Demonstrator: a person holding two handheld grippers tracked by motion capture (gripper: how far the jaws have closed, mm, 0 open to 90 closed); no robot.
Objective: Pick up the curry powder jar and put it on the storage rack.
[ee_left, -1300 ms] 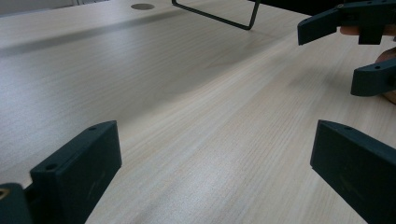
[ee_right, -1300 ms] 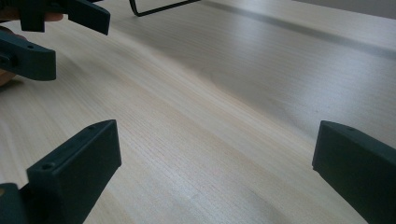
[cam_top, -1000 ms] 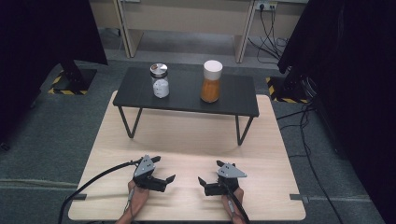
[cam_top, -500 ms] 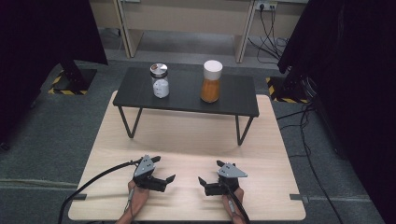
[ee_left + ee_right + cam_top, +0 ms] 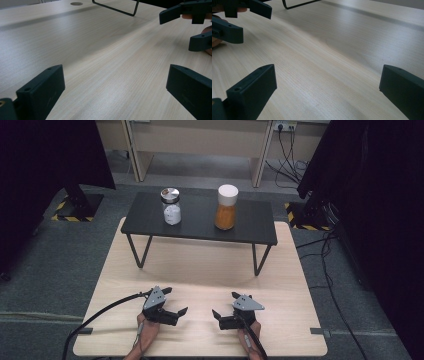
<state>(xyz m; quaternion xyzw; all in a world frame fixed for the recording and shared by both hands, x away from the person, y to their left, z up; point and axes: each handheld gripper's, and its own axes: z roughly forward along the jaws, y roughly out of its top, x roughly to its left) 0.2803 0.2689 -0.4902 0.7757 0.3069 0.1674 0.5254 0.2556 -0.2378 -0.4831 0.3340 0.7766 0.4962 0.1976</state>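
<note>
Two jars stand on a low black shelf [image 5: 250, 227] at the far side of the wooden table [image 5: 200, 265]. One is a glass jar with a metal lid [image 5: 171, 207] and white contents. The other is a jar with a white lid [image 5: 226, 207] and orange contents. Near the table's front edge, my left gripper [image 5: 176, 300] and right gripper [image 5: 224, 304] rest low over the wood, facing each other. Both are open and hold nothing. Bare wood lies between the jaws of the left gripper [image 5: 115, 85] and of the right gripper [image 5: 327, 85].
The shelf's thin black wire legs [image 5: 260, 260] stand on the table between the grippers and the jars. A black cable [image 5: 100, 315] trails off the table's front left. Dark curtains and floor cables [image 5: 330, 265] lie to the right.
</note>
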